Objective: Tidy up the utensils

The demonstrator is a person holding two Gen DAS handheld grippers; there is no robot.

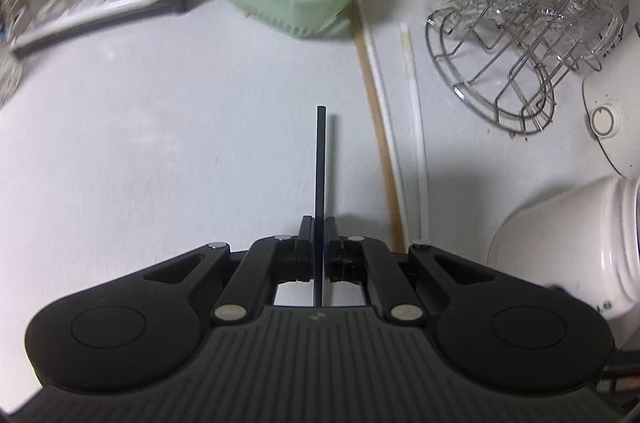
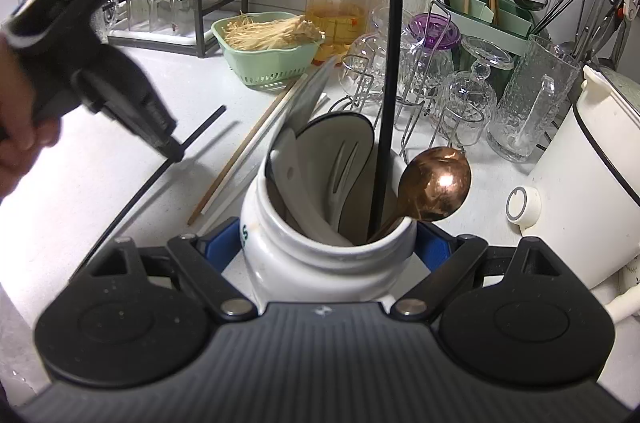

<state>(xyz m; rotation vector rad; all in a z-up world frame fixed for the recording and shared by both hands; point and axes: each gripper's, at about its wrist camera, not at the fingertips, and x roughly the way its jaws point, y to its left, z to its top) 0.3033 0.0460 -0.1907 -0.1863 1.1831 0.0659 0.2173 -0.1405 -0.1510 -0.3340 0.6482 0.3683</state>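
Black chopstick, level above counter.

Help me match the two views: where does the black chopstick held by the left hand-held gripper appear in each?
Left wrist: black chopstick centre, pointing straight ahead.
Right wrist: it sits left of centre, slanting over the counter.
Shared landmark: green basket of enoki mushrooms.

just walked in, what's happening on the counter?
Utensil sorting. The left tongs are shut on a black chopstick, held above the counter. The right tongs clasp a white ceramic jar that already holds a copper spoon, spatulas and a black stick. Wooden and white chopsticks still lie loose by the green basket.
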